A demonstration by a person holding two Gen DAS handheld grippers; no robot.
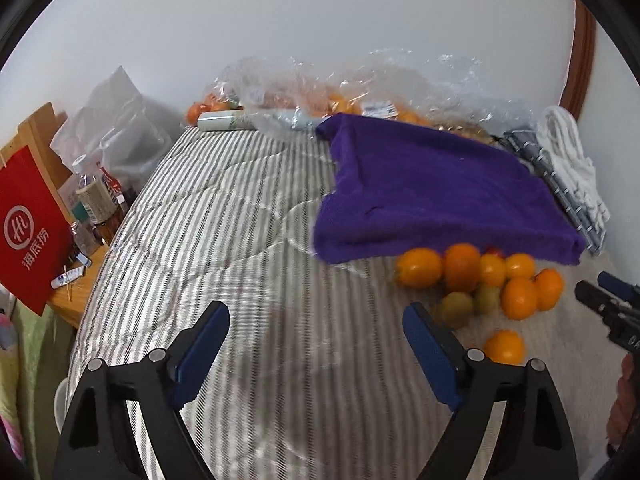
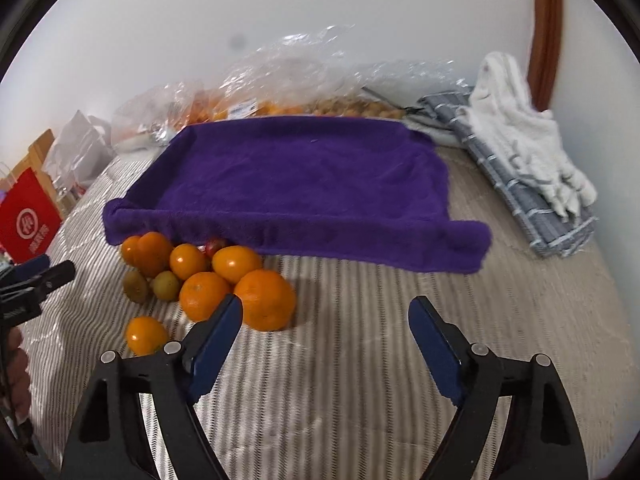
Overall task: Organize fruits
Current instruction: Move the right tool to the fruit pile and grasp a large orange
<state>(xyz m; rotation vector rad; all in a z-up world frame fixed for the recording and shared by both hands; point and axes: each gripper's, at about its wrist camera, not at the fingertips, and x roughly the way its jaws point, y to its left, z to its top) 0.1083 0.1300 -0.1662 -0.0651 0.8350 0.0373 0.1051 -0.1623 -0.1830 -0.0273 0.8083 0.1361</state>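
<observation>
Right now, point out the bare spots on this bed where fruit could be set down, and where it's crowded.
Free: the striped bedcover left of the purple towel, and the stretch in front of the towel to the right of the fruit pile. The towel's top is bare too. Crowded: the fruit pile at the towel's front edge, the plastic bags along the wall, and the folded cloths.

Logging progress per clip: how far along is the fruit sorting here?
Nothing looks sorted yet: the oranges, two kiwis and a red fruit lie heaped together on the striped cover beside the purple towel, which is bare. Both the left tongs and the right tongs are open and empty. All sorting remains.
</observation>
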